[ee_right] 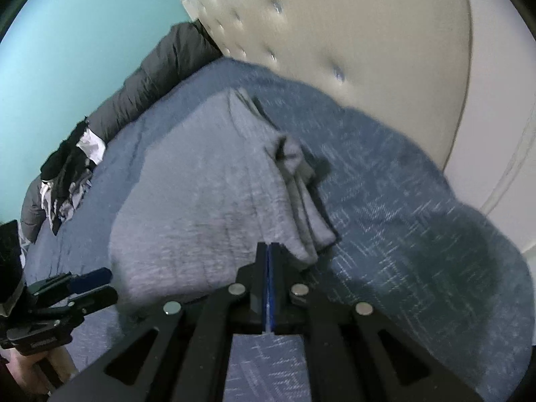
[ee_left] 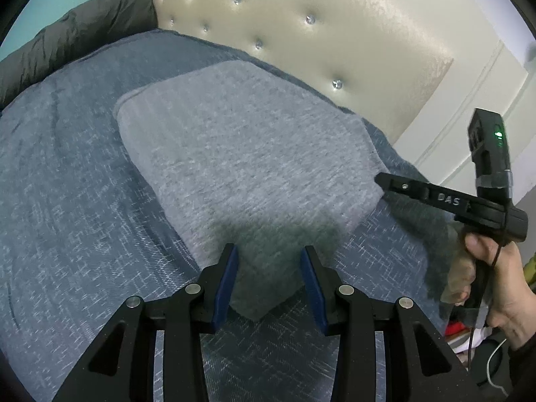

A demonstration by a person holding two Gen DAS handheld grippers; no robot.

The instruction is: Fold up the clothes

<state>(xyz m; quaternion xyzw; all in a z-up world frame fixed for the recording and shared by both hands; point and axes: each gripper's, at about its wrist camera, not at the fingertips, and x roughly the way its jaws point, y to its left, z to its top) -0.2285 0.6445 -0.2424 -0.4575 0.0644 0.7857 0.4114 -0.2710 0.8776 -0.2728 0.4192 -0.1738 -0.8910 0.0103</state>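
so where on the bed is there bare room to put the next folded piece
Bare blue bedspread lies between the folded grey garment and the dark duvet, also right of the garment toward the headboard. Crowded by the clothes pile.

A: Where's the garment (ee_left: 241, 154)?
B: Mid-bed (ee_left: 67, 201), folded, its layered edge toward the bed's right edge (near the headboard (ee_left: 301, 33)).
A: And the coat (ee_left: 77, 37)?
B: Along the bed's far left edge, clothes pile (ee_right: 68, 174) beside it.
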